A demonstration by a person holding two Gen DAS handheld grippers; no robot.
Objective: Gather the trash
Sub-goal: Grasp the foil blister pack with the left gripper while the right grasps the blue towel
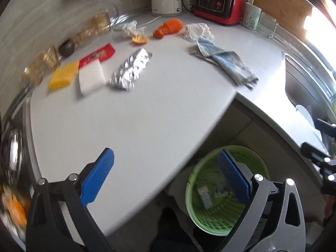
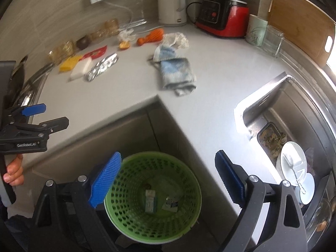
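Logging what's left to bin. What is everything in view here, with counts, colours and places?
Basket: 1, green, on floor below counter corner, two scraps inside.
Foil blister pack: 1, silver, counter.
Sponges: 2, yellow and white, side by side.
Red wrapper: 1, behind sponges.
Crumpled tissues: 2, white, counter rear.
Cloth: 1, blue-grey, counter middle.
Kettle: 1, white, at wall.
Sink: 1, steel, right.
Left gripper: open.
Right gripper: open, above basket.
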